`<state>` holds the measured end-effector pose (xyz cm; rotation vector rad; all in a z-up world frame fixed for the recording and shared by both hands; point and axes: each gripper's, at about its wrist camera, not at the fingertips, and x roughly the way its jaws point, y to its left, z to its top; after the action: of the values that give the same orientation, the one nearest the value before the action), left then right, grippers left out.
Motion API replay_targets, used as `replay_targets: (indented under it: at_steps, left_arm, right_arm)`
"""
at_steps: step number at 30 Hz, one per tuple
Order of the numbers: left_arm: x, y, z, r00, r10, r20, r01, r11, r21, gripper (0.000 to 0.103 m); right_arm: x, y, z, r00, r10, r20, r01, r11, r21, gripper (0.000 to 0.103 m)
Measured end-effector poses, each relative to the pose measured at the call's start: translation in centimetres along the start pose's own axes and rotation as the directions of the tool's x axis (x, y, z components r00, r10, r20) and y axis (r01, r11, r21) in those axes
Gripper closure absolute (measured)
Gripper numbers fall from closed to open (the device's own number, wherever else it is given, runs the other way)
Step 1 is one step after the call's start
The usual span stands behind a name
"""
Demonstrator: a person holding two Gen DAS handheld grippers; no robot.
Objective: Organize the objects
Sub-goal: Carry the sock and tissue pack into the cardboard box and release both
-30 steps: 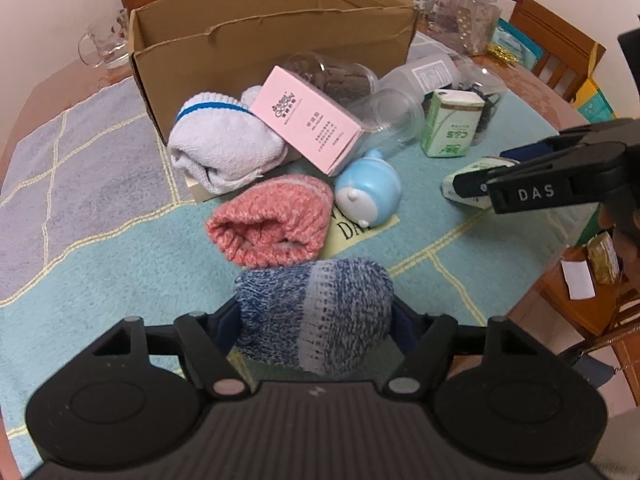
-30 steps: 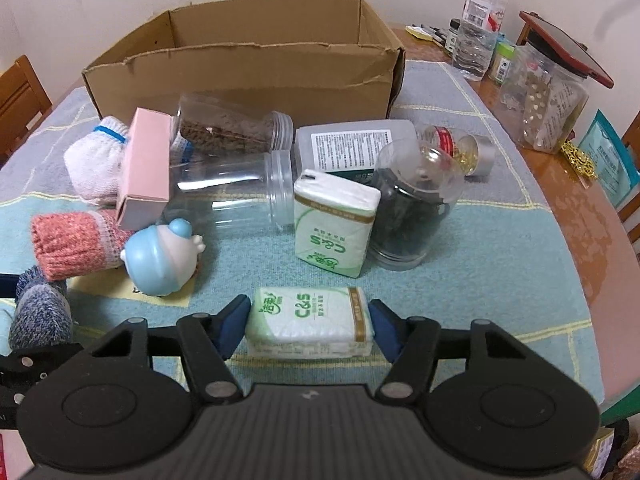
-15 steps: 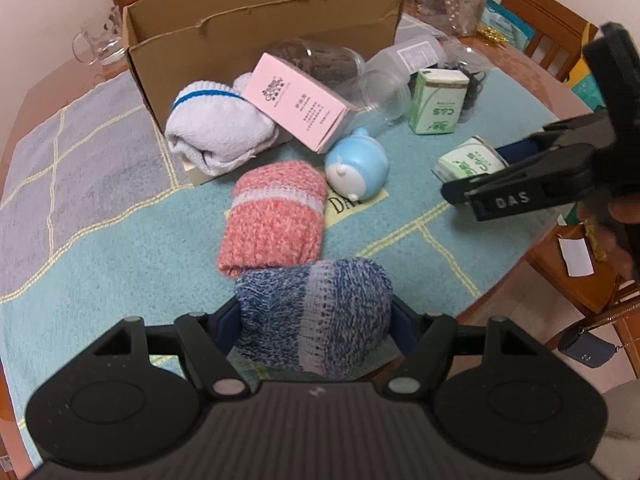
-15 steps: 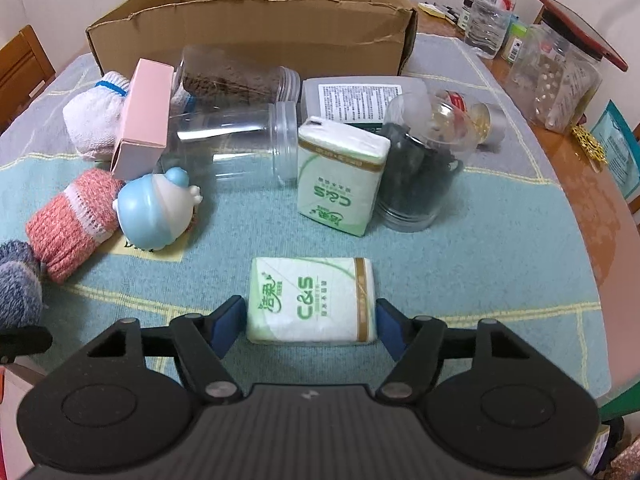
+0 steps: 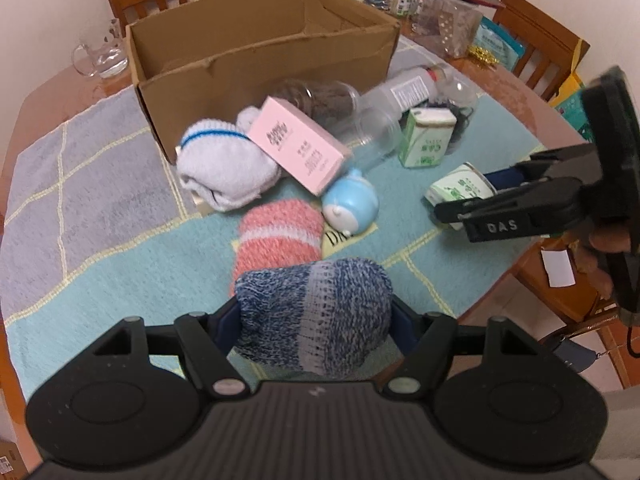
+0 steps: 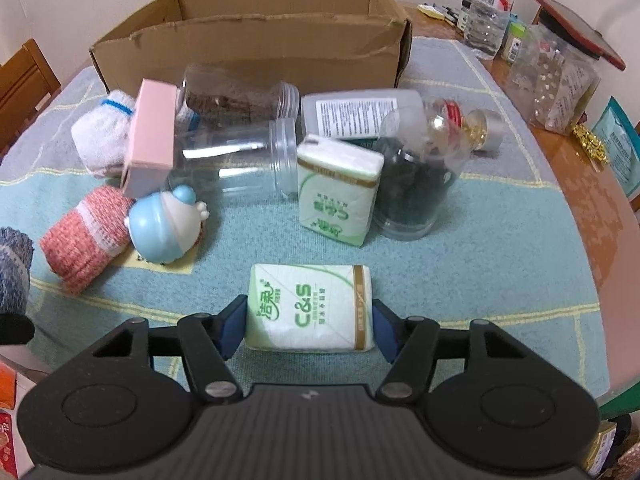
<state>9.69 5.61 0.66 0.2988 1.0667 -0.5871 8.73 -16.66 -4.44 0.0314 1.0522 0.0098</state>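
The left gripper (image 5: 316, 320) is clenched on the blue sock (image 5: 312, 316) and has lifted it off the cloth (image 5: 100, 240); a second ago the sock sat low, just in front of the pink sock (image 5: 280, 236), and now it hangs above that sock's near end. The right gripper (image 6: 310, 322) has just been closing, and its blue pads now press both ends of the near tissue pack (image 6: 310, 308), which a second ago lay on the cloth between looser jaws. Both hands thus look loaded, and the next step is likely a carry to the open box (image 5: 260, 64) at the far side.

The rest waits in a heap before the box: the white sock (image 5: 224, 168), pink carton (image 5: 300, 148), blue toy (image 5: 350, 208), a second tissue pack (image 6: 336, 192) standing, and clear jars (image 6: 236, 160) lying on their sides.

The box floor is mostly hidden behind its near wall, so I cannot tell what it holds. The blue sock covers the left pads. In the left view, the right gripper hides much of its pack, and the person's hand (image 5: 604, 248) is cut off at the right edge.
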Motion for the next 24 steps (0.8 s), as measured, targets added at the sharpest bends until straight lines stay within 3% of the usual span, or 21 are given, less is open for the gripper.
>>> replay_targets:
  at_steps: [8, 16, 24]
  left_arm:
    - [-2.2, 2.1, 4.8, 0.998, 0.001, 0.064, -0.005, 0.998, 0.062, 0.030]
    - [-3.0, 5.1, 13.4, 0.989, 0.026, 0.143, -0.044, 0.992, 0.119, 0.030]
    - [0.2, 7.6, 21.6, 0.979, 0.067, 0.192, -0.076, 0.996, 0.042, 0.030]
  right_arm:
    - [-3.8, -0.3, 3.5, 0.997, 0.053, 0.060, -0.054, 0.998, 0.015, 0.034]
    - [-7.3, 0.5, 10.4, 0.979, 0.081, 0.187, -0.086, 0.996, 0.016, 0.034]
    - [-5.6, 0.8, 17.4, 0.966, 0.117, 0.231, -0.111, 0.993, -0.041, 0.034]
